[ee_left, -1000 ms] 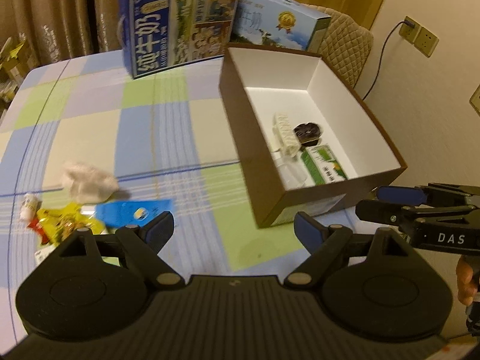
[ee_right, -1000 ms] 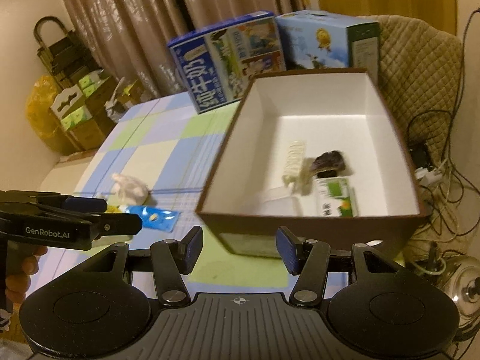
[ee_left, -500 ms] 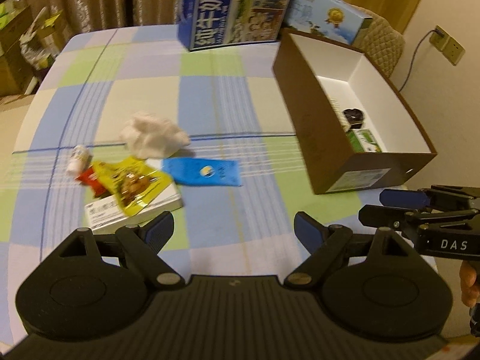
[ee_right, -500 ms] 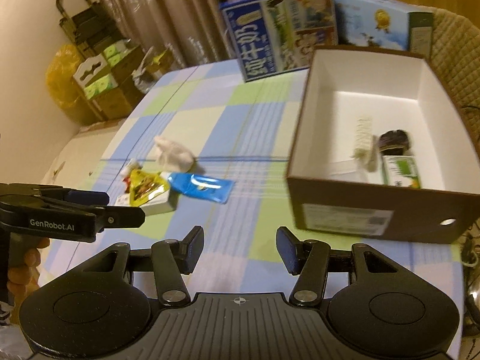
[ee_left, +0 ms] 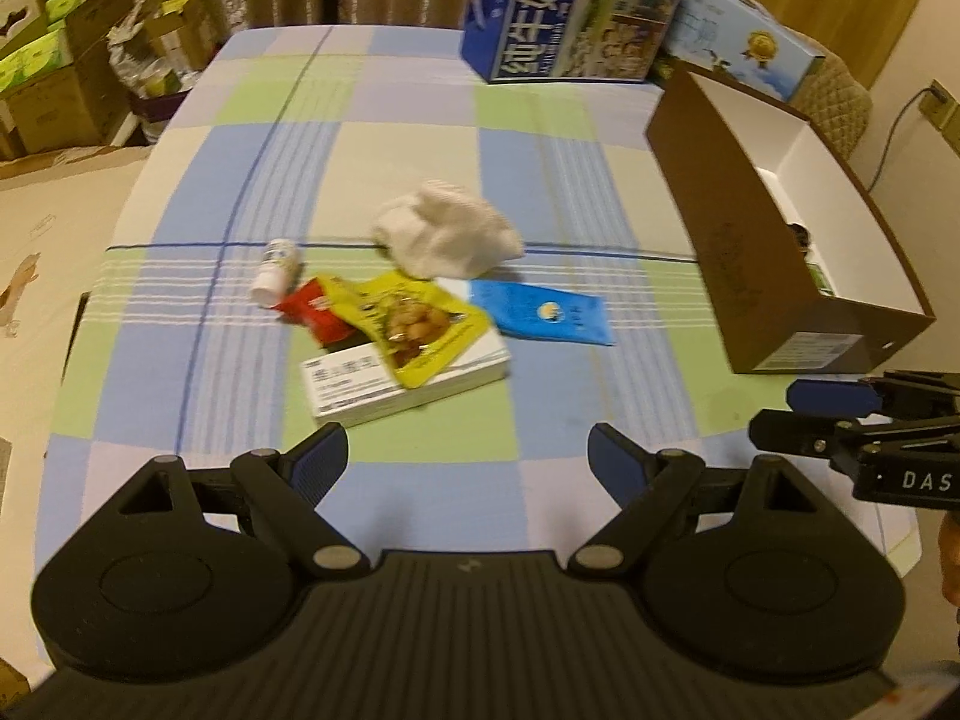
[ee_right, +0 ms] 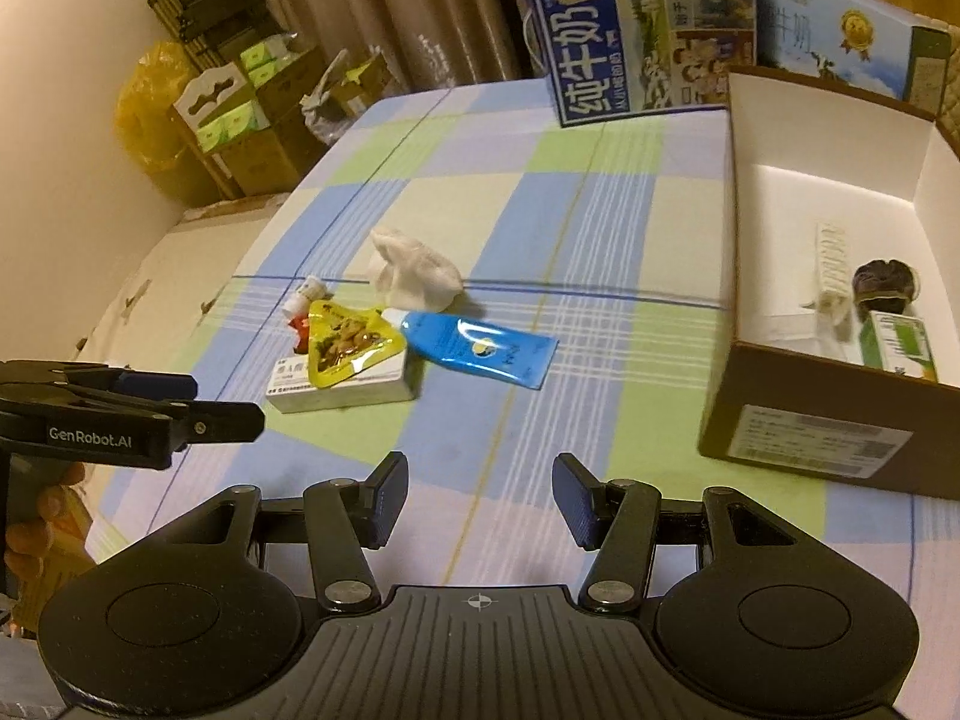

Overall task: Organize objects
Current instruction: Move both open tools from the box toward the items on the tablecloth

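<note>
On the checked tablecloth lies a cluster: a crumpled white cloth, a small white bottle, a red packet, a yellow snack pouch on top of a flat white box, and a blue tube. The brown box with a white inside stands to the right; in the right wrist view the brown box holds several small items. My left gripper hovers open just short of the white box. My right gripper is open and empty, nearer than the blue tube.
Two blue milk cartons stand at the table's far edge behind the brown box. Cardboard boxes and a yellow bag are stacked on the floor to the left. A quilted chair back and wall sockets are on the right.
Both grippers have swung left, away from the brown box, and now face the loose objects. Both stayed open and empty.
</note>
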A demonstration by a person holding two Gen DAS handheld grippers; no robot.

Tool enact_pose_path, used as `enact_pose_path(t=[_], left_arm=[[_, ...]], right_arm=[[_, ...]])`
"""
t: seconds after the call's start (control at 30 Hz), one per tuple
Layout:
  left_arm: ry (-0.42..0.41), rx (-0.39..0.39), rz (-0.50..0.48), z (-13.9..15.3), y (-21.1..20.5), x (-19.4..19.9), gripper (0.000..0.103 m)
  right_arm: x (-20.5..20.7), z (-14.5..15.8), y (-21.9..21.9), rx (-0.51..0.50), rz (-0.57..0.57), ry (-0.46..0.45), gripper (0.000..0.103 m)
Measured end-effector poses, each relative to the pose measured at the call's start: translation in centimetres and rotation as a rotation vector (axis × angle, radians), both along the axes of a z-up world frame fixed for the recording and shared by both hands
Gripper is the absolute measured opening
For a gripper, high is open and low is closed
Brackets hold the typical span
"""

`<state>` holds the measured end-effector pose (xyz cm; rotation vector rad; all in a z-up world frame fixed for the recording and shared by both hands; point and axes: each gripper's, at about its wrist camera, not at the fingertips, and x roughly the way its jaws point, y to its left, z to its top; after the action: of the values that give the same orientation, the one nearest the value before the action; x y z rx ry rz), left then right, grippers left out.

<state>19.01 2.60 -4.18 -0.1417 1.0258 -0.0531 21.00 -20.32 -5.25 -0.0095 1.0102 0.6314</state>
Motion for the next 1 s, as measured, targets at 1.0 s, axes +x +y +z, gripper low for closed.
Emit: enact_pose_path(t=[1.0], left_arm=[[0.02, -0.007, 0.087, -1.7, 7.1, 3.2, 0.084]], right_arm=[[3.3, -1.9, 7.4, -0.038, 0.069, -0.007, 0.052]])
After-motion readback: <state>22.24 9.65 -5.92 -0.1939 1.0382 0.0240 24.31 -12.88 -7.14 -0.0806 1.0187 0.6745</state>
